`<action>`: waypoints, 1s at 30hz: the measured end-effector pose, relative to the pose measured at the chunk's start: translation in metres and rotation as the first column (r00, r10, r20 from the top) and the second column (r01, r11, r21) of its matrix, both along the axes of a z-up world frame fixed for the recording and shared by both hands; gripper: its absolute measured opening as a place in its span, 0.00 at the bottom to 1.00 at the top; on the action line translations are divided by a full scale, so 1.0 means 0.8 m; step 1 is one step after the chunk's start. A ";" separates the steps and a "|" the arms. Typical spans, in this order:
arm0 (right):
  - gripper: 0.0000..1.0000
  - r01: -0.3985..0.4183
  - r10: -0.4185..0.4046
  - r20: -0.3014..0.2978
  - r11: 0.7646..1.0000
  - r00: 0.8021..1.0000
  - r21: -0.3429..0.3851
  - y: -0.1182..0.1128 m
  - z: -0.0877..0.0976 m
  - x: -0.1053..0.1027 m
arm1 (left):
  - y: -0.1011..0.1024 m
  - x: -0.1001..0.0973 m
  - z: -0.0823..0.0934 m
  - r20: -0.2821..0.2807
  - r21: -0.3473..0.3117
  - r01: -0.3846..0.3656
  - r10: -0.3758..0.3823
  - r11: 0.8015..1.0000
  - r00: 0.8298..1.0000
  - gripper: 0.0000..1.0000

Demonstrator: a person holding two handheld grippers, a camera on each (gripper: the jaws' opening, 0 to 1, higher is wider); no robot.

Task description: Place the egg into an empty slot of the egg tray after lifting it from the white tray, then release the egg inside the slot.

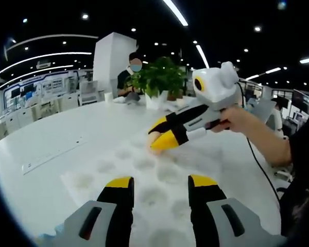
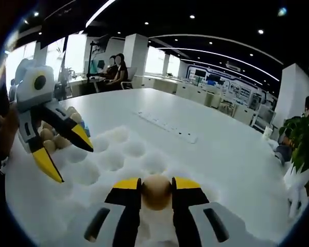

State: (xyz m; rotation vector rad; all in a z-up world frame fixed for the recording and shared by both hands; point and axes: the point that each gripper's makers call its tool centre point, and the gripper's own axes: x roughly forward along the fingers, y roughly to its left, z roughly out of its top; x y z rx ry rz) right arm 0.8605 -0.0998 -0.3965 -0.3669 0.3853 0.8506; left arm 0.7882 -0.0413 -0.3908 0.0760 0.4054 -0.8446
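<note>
White tabletop (image 2: 232, 149) in a ceiling-lit open office carries an egg tray (image 2: 118, 154); right tool (image 2: 156, 191) grasps an egg (image 2: 156, 190), left tool (image 1: 159, 181) spread.

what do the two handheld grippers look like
Both look alike. The right gripper has a pale grey-white pistol-shaped body, black jaws with yellow tips and a black cable trailing from it. The left gripper shows the same grey shell, black jaws and pointed yellow tips.
</note>
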 end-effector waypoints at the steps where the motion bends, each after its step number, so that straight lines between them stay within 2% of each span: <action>1: 0.24 0.000 0.000 0.000 1.000 1.000 0.000 0.000 0.000 0.001 | 0.000 -0.001 0.000 0.001 0.000 0.002 -0.002 1.000 1.000 0.43; 9: 0.24 -0.001 0.001 0.006 1.000 1.000 -0.003 0.005 0.004 0.008 | 0.004 -0.005 0.000 0.001 -0.007 0.001 -0.001 1.000 1.000 0.43; 12: 0.24 -0.005 0.005 0.011 1.000 1.000 -0.003 0.008 0.005 -0.003 | 0.006 -0.008 -0.001 0.000 -0.006 0.002 -0.002 1.000 1.000 0.43; 30: 0.24 -0.027 0.027 0.024 1.000 0.999 -0.010 0.032 0.010 -0.006 | 0.028 -0.028 -0.004 -0.001 -0.008 -0.022 0.022 1.000 1.000 0.44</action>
